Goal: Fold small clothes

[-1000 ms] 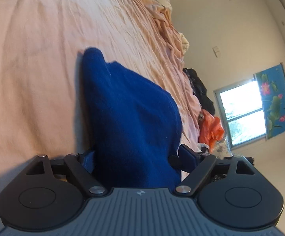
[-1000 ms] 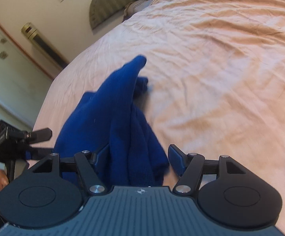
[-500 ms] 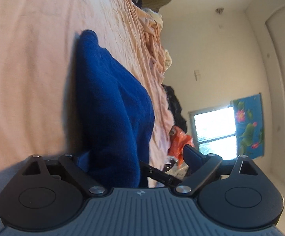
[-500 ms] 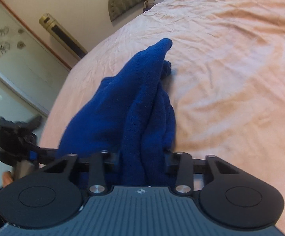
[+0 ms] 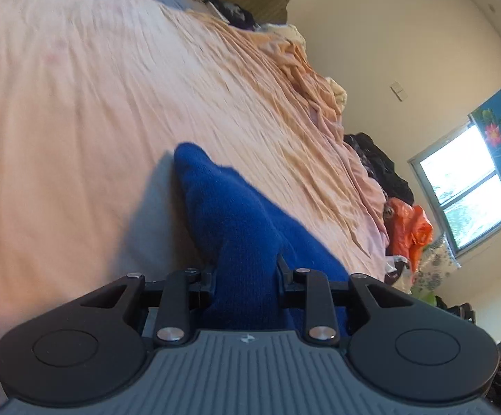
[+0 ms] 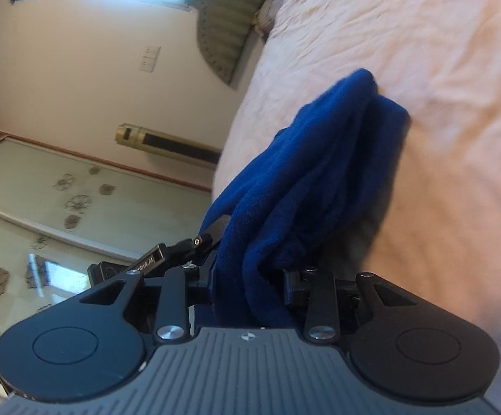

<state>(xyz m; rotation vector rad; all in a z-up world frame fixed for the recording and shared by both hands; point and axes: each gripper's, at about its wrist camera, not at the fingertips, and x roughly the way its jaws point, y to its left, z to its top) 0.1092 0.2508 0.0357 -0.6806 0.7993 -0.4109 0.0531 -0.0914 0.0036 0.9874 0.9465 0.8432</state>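
The blue fleece garment [image 5: 250, 228] looks soft, thick and light, w/ no stiffness: it droops in bunched folds between the two grips and prob. won't hold a crease unless laid flat and pressed. The fuzzy nap should give good friction, so slip risk seems low, but thick bunching means a pinch may catch several layers at once. Best hold, in my view: at edges or corners, single layer if poss., not mid-bunch.

Left tongs [image 5: 247, 276] are clenched on a gathered fold of it; right tongs [image 6: 250, 283] likewise clamped on a thick wad. In the right wrist view the left tongs show just beside, gripping the same cloth close by.

The garment is lifted at the near end, and its far tip touches or nearly touches the peach bedsheet [image 5: 77, 110], toward the bed's near side; which edge exactly, can't tell. Both tools are tilted hard, bed running diagonal in each view, pointing along the cloth toward the mattress.
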